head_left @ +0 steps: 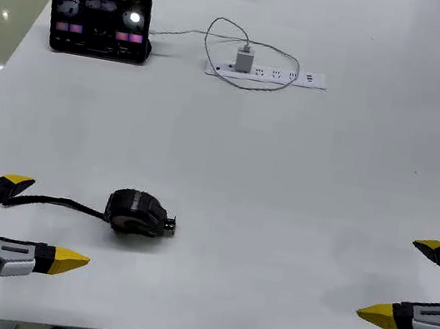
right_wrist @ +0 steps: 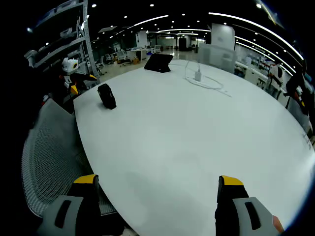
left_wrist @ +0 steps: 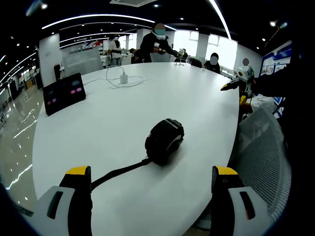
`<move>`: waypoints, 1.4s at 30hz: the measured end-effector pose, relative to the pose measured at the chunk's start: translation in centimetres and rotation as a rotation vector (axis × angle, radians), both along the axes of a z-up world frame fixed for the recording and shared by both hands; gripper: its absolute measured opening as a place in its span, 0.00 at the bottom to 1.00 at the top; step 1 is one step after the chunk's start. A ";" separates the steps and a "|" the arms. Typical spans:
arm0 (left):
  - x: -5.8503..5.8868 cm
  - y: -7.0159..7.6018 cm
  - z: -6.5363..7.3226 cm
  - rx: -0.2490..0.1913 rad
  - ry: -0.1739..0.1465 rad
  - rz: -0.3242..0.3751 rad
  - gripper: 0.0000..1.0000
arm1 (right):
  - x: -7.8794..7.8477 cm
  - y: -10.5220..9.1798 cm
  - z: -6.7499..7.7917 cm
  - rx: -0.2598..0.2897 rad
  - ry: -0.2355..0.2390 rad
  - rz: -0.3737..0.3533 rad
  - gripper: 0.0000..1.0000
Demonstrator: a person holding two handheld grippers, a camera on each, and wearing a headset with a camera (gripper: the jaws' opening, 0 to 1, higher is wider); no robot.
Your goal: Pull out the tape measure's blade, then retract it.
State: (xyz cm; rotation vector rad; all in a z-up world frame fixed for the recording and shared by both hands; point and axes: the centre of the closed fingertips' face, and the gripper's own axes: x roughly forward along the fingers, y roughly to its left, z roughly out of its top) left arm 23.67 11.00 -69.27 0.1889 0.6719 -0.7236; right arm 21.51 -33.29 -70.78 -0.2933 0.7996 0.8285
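Head view: looked down on a white counter [head_left: 287,167]. Showed a black tape measure [head_left: 140,214] lying near the front edge, toward the left, with its black wrist strap [head_left: 61,204] trailing left. Showed the left gripper [head_left: 58,221] just beside the strap's end, jaws spread wide and holding nothing; could not tell whether the strap touched a jaw. Showed the right gripper [head_left: 389,277] well apart at the far right, jaws likewise spread and empty. Farther back, showed a lit tablet [head_left: 100,22] and a power strip [head_left: 269,74] with a looped white cable.

Left gripper view: looked along two yellow-tipped jaws, parted, with the tape measure [left_wrist: 165,140] on the counter ahead between them and the strap [left_wrist: 120,169] running back toward the left jaw. No blade seen drawn out of the case.

Right gripper view: looked across bare counter between parted jaws, with the tape measure [right_wrist: 106,96] small and distant beside the left gripper [right_wrist: 74,73].

Judged as unstarted: case not gripped, blade apparently wound in. Left to do: hold the case, pull out the blade, then retract it.
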 end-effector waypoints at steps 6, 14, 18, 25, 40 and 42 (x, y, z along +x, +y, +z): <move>-0.1 0.1 0.0 0.001 0.001 -0.001 0.99 | 0.0 0.0 0.1 0.003 0.001 -0.004 0.99; 0.0 0.1 -0.1 0.002 0.001 -0.007 0.99 | -0.3 -0.1 0.0 0.005 0.009 0.004 0.99; -0.1 -0.1 -0.2 -0.006 0.012 -0.025 0.99 | -0.3 0.0 0.0 0.018 0.018 0.003 0.99; -0.6 -0.6 -0.5 -0.017 0.045 -0.066 0.99 | -0.3 0.4 -0.2 0.026 0.021 0.028 0.99; -0.1 -0.6 -1.4 0.020 0.076 -0.131 0.99 | -0.1 2.3 -0.9 0.013 0.014 0.115 0.99; 0.0 -0.6 -1.5 0.027 0.078 -0.138 0.99 | 0.0 2.6 -0.8 0.015 0.011 0.122 0.99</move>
